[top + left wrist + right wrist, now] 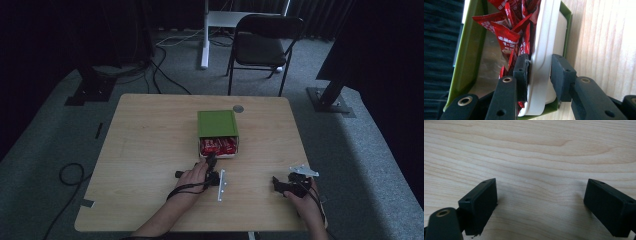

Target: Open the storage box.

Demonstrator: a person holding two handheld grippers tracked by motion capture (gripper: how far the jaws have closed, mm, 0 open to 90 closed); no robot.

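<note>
The left gripper point(539, 75) has its jaws clamped on the front wall of the white tray point(544, 50); red sachets point(507, 40) lie just inside one jaw, within the green box point(217, 123). The right gripper point(540, 205) rests with jaws spread wide and nothing between them, over the bare light-wood table point(145, 150). Grey carpet point(60, 130), a folding chair point(265, 42) and dark curtains lie beyond.

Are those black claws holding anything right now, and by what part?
The left gripper clamps the front rim of the white tray inside the green box. The right gripper is open over the table, holding nothing.
</note>
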